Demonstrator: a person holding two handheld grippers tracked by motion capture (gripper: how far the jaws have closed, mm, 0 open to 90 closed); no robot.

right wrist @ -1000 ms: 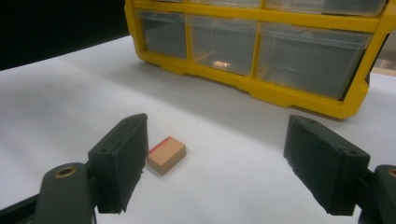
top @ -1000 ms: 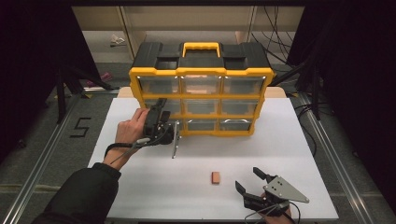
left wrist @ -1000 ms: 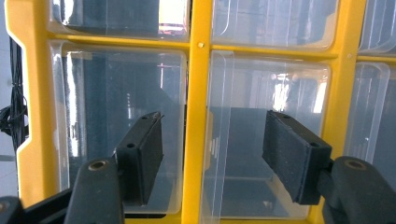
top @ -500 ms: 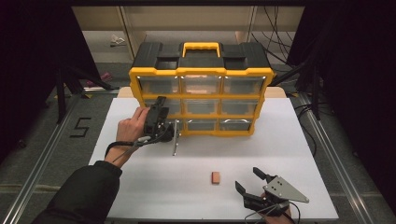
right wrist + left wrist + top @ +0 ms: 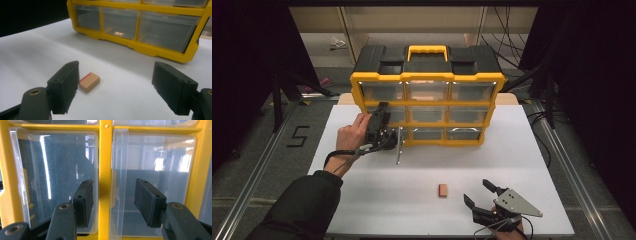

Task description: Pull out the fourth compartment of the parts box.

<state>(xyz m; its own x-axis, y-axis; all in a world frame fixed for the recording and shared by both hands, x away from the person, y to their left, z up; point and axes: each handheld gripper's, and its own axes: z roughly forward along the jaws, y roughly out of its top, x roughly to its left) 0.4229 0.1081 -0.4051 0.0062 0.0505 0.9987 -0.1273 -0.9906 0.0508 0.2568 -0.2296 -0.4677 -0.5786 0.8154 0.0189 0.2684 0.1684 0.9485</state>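
Left claw is up against the front of the yellow organizer, low on its left side, with the person's left hand wrapped around it. Seen from the left gripper view, its jaws are spread and straddle the yellow divider between two clear drawers, gripping nothing. A thin metal strip runs down from that spot onto the white tabletop; what it is I can't quite make out. Right claw sits low at the near right edge of the tabletop, jaws wide apart and empty. A small tan block with a red stripe lies flat on the tabletop just beside it to the left, well short of the organizer.
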